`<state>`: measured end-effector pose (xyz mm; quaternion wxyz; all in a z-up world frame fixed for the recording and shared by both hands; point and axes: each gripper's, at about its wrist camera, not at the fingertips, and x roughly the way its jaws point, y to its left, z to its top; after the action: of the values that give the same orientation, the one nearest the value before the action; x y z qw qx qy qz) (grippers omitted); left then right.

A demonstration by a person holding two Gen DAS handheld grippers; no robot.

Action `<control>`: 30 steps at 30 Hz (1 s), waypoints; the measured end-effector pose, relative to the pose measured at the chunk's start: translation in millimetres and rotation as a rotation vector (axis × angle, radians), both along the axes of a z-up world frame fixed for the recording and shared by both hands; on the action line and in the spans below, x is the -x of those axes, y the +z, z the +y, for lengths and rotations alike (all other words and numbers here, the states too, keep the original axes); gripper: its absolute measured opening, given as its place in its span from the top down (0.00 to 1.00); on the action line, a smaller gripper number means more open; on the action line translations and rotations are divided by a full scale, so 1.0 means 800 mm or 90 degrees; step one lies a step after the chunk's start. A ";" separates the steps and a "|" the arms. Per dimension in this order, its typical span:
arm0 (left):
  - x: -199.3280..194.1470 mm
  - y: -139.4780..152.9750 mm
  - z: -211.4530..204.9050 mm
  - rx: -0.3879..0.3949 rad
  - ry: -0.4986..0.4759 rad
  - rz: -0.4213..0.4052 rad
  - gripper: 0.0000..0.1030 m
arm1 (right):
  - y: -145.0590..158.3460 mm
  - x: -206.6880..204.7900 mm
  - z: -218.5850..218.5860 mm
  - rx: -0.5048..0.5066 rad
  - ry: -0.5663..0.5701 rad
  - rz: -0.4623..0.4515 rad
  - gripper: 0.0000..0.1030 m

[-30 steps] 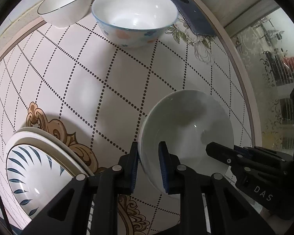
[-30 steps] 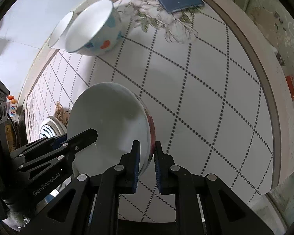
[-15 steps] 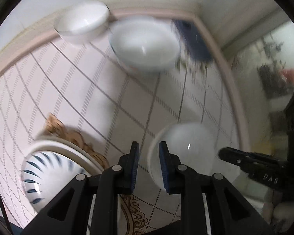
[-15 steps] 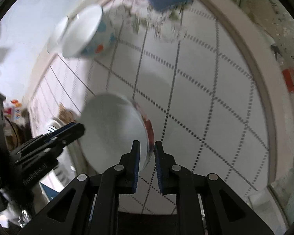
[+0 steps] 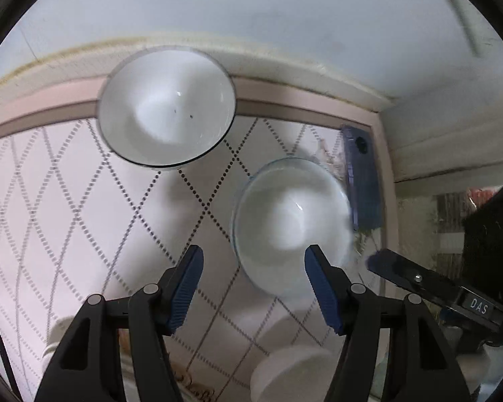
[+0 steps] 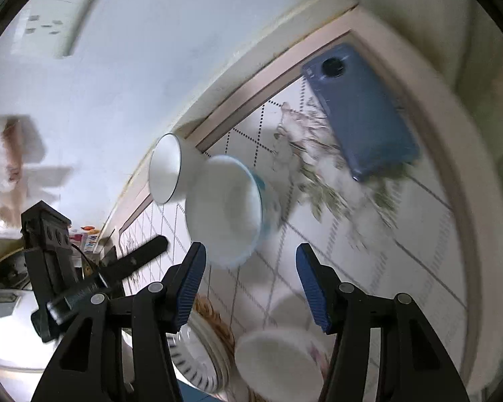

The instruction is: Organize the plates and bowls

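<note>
My left gripper (image 5: 253,268) is open and empty, hovering above the table. A white bowl with a blue rim (image 5: 291,221) sits just beyond its fingertips. A white bowl with a dark rim (image 5: 166,109) stands at the back edge. My right gripper (image 6: 249,264) is open and empty. The blue-rimmed bowl (image 6: 226,214) lies just ahead of it, with the dark-rimmed bowl (image 6: 166,174) behind. The white floral bowl (image 6: 278,361) rests on the table below the right gripper and also shows in the left wrist view (image 5: 295,368). A blue-leaf plate (image 6: 198,361) lies beside it.
A blue phone (image 6: 362,110) lies near the table's back right corner, also seen in the left wrist view (image 5: 364,181). The tiled-pattern tabletop (image 5: 84,207) meets a white wall (image 5: 251,16) behind. The right gripper's finger (image 5: 419,281) shows at the left view's right side.
Both grippers have opened and let go of the white floral bowl, which now rests on the table below them. Both have lifted and moved toward the two bowls at the back.
</note>
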<state>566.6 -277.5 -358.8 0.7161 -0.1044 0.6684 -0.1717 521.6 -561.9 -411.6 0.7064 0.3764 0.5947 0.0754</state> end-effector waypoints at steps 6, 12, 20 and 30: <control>-0.020 -0.050 -0.020 0.013 -0.003 0.055 0.43 | -0.073 -0.050 0.026 -0.035 0.028 0.057 0.43; -0.014 -0.064 -0.038 -0.037 -0.048 0.034 0.79 | -0.107 -0.066 0.042 -0.037 0.045 0.072 0.65; -0.007 -0.056 -0.047 -0.067 -0.057 0.001 0.83 | -0.109 -0.074 0.059 0.030 0.066 0.054 0.79; 0.017 0.004 -0.043 -0.065 -0.084 -0.039 0.83 | -0.078 -0.058 0.069 0.027 0.062 0.040 0.80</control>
<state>552.7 -311.7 -355.5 0.7279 -0.0182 0.6594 -0.1869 567.6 -506.7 -474.2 0.6906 0.3341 0.6358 0.0851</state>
